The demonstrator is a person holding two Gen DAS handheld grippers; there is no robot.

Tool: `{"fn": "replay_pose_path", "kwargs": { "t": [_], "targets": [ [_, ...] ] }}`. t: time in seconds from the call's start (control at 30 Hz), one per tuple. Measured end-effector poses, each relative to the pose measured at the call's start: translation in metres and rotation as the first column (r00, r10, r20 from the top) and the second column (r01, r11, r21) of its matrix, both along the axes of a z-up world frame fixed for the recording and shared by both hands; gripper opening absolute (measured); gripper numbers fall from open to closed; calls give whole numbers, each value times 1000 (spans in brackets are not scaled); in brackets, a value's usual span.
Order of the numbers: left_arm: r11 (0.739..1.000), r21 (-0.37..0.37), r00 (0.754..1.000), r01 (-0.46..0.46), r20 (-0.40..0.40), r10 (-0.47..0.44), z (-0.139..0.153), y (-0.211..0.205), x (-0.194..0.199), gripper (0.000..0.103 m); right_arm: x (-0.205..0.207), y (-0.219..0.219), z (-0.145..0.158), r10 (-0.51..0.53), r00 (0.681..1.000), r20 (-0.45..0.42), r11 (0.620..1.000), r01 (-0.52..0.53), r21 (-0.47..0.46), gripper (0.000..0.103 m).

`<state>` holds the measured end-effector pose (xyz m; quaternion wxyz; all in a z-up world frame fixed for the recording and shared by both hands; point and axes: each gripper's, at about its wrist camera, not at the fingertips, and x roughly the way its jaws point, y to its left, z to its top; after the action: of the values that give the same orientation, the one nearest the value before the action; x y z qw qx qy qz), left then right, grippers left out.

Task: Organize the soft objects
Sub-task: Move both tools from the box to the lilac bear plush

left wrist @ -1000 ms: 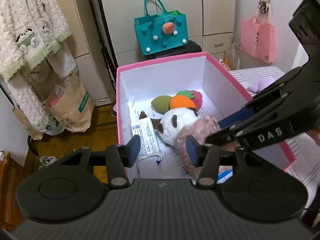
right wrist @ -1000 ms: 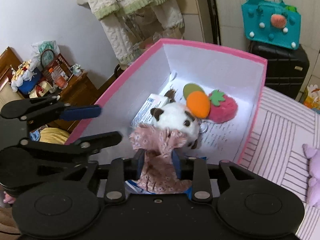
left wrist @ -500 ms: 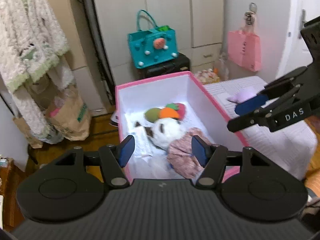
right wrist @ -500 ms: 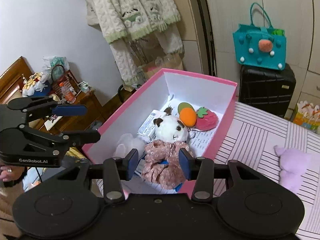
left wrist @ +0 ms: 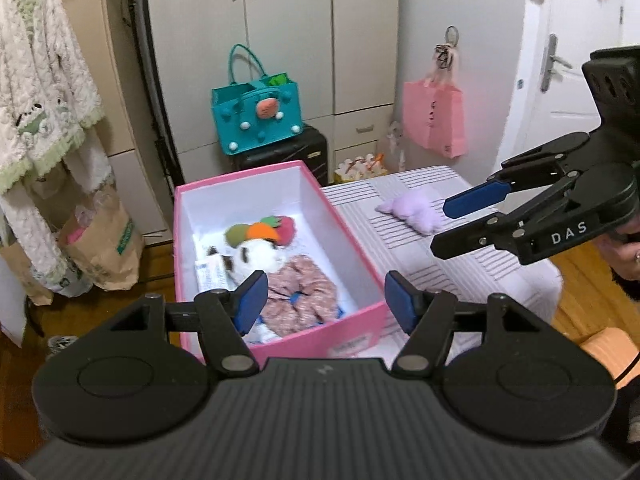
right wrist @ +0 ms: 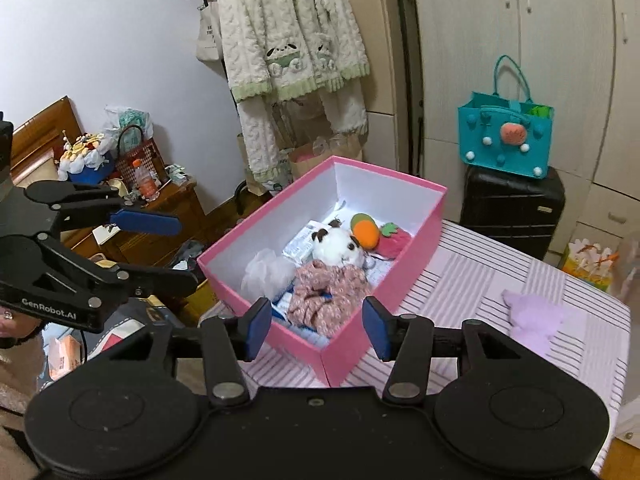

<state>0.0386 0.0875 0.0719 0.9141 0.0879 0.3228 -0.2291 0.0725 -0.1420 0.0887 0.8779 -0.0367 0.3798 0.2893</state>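
Both tools empty: right tool (right wrist: 316,324) opening, floral cloth (right wrist: 328,292) in pink box (right wrist: 408,272).

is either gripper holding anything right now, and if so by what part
Nothing is held. The left gripper is empty, and the right gripper, jaws opening, is empty too. The floral cloth lies loose in the pink box.

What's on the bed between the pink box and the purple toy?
Nothing: only bare striped cover lies between the pink box and the purple toy, seen in the right wrist view.
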Motion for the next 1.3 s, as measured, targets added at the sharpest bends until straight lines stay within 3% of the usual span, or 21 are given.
{"fn": "replay_pose_path", "kwargs": {
  "t": [0.23, 0.63, 0.77, 1.1, 1.3],
  "targets": [
    [999, -4, 999, 44, -13, -44, -4, -18, -16, 70, -34, -22, 6, -16, 999, 47, 999, 18, -45, 62],
    [992, -7, 989, 125, -75, -125, -17, -58, -8, 78, -60, -60, -15, -66, 997, 48, 996, 69, -64, 66],
    [990, -15, 986, 139, -94, -139, -27, -73, -2, 89, -64, -71, -22, -72, 995, 68, 996, 76, -53, 72],
    [982, -68, 978, 176, -99, -183, -53, -121, 17, 95, -46, -112, -63, -174, 980, 102, 983, 178, -40, 74],
    [987, -106, 989, 122, -66, -129, -70, -145, 39, 95, -23, -140, -96, -214, 965, 151, 977, 212, 30, 77]
  ]
}}
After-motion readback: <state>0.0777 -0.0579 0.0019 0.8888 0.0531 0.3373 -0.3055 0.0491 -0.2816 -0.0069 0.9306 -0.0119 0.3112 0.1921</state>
